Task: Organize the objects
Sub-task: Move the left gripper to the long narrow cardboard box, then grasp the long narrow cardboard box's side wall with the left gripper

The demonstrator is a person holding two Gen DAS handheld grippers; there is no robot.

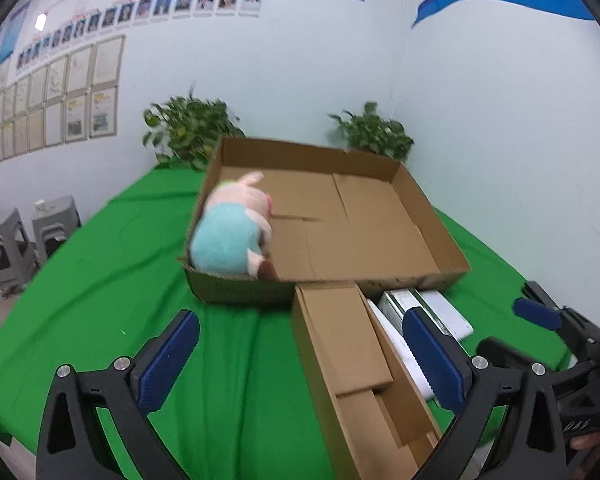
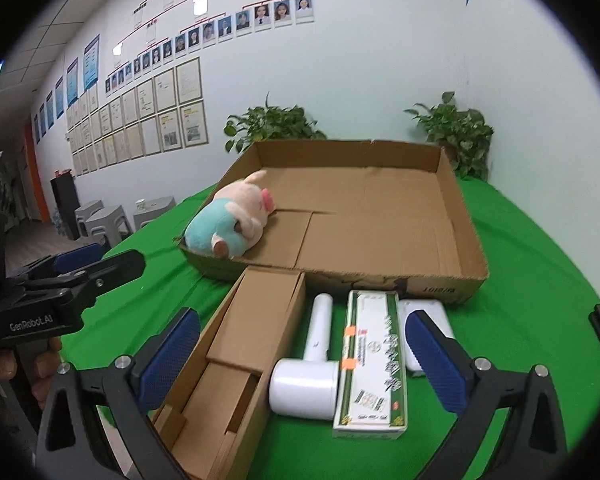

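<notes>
Lying at lower centre on the green table (image 2: 539, 280), before both wide-open, empty grippers (image 2: 301, 356) (image 1: 300, 356): long green-and-white cardboard carton (image 2: 373, 360), probably light, stiff, crushable, best gripped across its narrow sides near the middle.

Two potted plants (image 2: 274, 126) (image 2: 457, 132), grey stools (image 1: 10, 236) and framed wall papers (image 2: 148, 120)

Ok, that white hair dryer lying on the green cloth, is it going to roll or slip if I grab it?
The hair dryer has a round barrel and looks smooth and glossy, so it may slip between the pads. Its handle sticks out sideways along the green cloth, which probably stops it rolling far. It looks like rigid plastic, so it should not flex.
</notes>
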